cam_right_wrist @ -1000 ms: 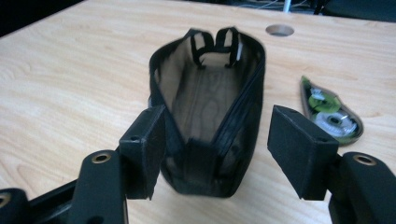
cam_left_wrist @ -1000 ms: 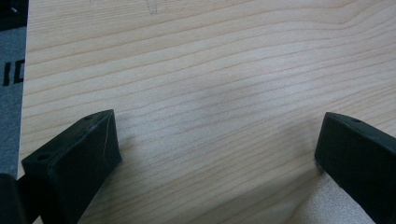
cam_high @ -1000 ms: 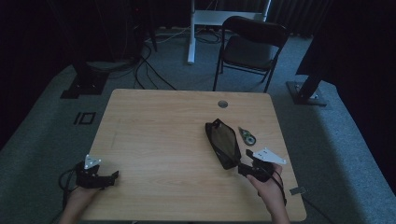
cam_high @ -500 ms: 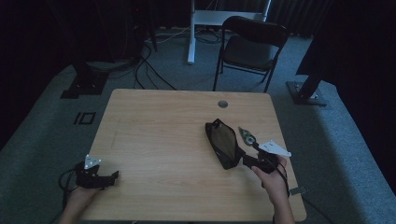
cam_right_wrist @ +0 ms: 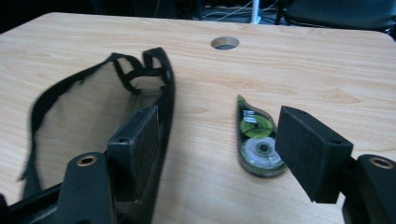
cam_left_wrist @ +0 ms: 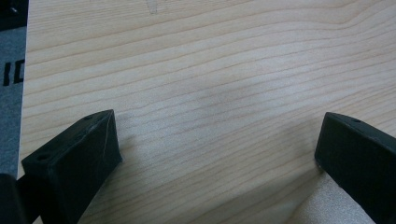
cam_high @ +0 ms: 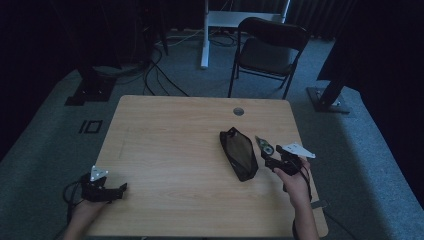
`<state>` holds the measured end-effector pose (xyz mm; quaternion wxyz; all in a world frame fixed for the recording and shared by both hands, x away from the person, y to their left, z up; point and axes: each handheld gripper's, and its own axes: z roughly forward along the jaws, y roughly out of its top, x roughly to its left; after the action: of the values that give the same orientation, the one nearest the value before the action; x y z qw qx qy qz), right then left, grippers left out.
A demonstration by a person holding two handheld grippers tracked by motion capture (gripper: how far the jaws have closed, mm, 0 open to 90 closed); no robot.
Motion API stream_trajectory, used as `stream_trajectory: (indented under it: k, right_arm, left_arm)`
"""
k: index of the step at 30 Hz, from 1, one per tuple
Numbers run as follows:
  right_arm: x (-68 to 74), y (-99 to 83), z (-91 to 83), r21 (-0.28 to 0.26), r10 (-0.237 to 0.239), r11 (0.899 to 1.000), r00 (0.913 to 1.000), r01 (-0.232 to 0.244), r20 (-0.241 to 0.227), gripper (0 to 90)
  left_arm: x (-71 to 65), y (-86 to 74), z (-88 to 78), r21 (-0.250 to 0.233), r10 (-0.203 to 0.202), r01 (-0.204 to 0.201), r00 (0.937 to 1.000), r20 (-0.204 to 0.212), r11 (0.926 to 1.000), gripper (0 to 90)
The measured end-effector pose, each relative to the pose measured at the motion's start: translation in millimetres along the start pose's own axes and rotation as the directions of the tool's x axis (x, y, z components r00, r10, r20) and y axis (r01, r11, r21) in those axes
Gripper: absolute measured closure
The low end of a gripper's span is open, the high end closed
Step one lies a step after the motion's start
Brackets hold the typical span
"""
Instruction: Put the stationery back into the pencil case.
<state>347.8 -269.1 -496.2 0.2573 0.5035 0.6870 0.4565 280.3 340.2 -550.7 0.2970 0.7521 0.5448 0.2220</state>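
The right tongs (cam_right_wrist: 219, 140), jaws just opened and empty, should be centred over the correction tape (cam_right_wrist: 256, 142) at one o'clock, clear of the mesh pouch (cam_right_wrist: 93, 107); the left tongs (cam_left_wrist: 215, 154) rest open, empty.

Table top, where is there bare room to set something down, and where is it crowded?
The table is bare across its left and middle, from the left tool up to the cable hole. The right side is crowded: the mesh pouch, the correction tape and the right tool, open, sit close together.
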Motion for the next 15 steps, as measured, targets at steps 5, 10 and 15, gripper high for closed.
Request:
stream_trajectory:
  k: [5, 10, 15]
  right_arm:
    - [-12.4, -3.5, 12.6, 0.026, 0.003, 1.0, 0.9999, -0.004, 0.015, 27.7]
    - [-24.3, -7.9, 24.0, 0.04, 0.021, 0.999, 0.9997, -0.022, 0.016, 24.6]
    - [-30.5, -12.8, 36.3, 0.075, 0.019, 0.997, 0.9998, -0.02, 0.006, 21.0]
  left_arm:
    - [0.0, 0.0, -0.1, 0.001, 0.0, 0.0, 1.0, 0.0, 1.0, 0.0]
    - [0.0, 0.0, -0.1, 0.001, 0.0, 0.0, 1.0, 0.0, 1.0, 0.0]
    - [0.0, 0.0, -0.1, 0.001, 0.0, 0.0, 1.0, 0.0, 1.0, 0.0]
